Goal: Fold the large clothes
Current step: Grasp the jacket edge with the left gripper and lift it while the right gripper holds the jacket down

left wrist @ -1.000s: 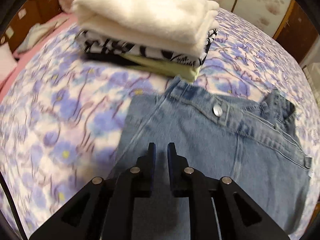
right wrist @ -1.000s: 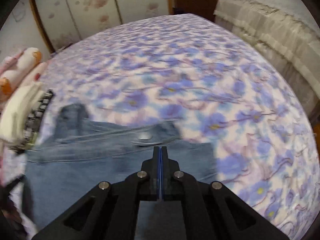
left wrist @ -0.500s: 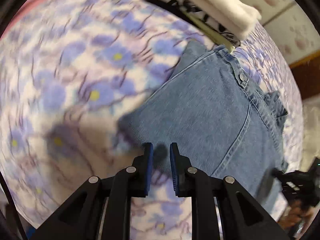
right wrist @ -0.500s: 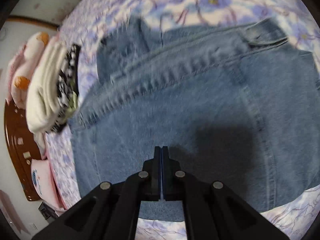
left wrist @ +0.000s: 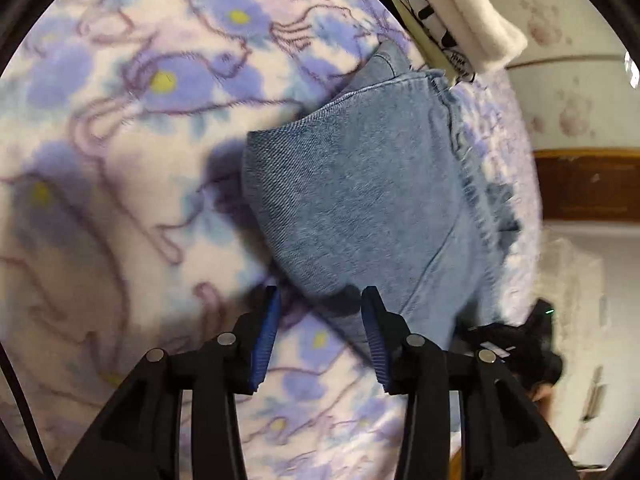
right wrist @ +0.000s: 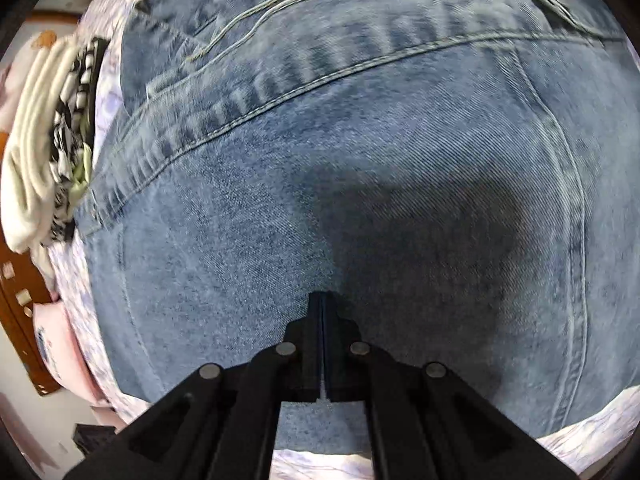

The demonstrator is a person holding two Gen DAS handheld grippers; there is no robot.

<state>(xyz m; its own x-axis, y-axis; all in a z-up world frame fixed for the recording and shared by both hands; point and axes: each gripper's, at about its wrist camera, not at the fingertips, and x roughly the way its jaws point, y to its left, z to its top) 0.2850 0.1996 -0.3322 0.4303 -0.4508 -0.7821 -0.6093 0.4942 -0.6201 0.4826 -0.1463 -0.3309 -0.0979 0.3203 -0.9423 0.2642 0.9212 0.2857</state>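
Observation:
A pair of folded light-blue jeans (left wrist: 360, 200) lies on the flowered bedspread (left wrist: 120, 160). My left gripper (left wrist: 320, 312) is open and empty, low over the bedspread, with the folded corner of the jeans just ahead of its blue pads (left wrist: 266, 332). In the right wrist view the jeans (right wrist: 360, 160) fill the frame, waistband seam across the top. My right gripper (right wrist: 323, 300) is shut with nothing between its fingers, tips down close to the denim near the jeans' near edge. The right gripper also shows in the left wrist view (left wrist: 520, 340) as a dark shape beyond the jeans.
A stack of folded clothes (left wrist: 452, 8), white on top of black-and-white and pale green, lies beside the jeans' waistband; it also shows in the right wrist view (right wrist: 48, 140). A wooden bedframe (right wrist: 24, 320) and a pink pillow (right wrist: 60, 344) lie at the left.
My left gripper has opened wide and dropped low toward the jeans' folded corner. My right gripper has tipped down and moved close over the denim, staying shut.

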